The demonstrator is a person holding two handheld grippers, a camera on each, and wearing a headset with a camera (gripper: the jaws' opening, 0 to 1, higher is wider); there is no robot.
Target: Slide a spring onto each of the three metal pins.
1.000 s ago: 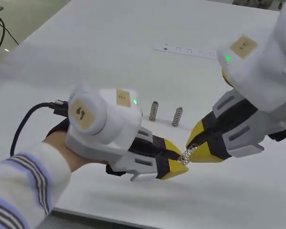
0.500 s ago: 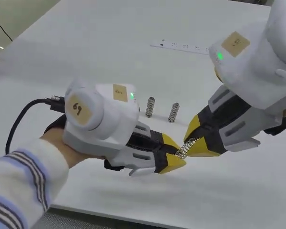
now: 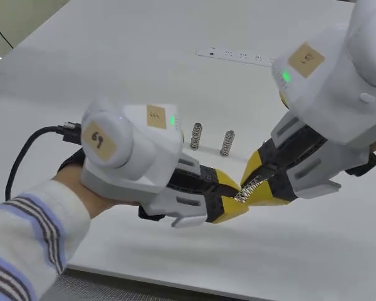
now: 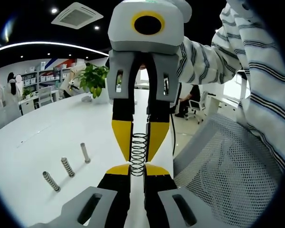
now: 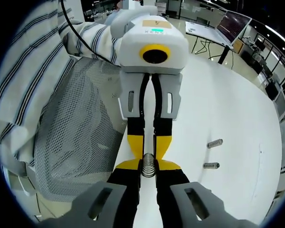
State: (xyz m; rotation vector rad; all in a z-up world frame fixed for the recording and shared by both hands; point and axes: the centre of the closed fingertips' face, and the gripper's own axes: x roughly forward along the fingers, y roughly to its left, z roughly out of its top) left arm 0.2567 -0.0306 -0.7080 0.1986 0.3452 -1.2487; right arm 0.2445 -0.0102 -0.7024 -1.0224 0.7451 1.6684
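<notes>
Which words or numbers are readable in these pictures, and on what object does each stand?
"69": end sticker on the round rear of the left gripper.
Top sticker on the left gripper: too blurred to read.
Label on the right gripper: too blurred to read.
Grey print on the left gripper's front, right gripper view: too small to read.
</notes>
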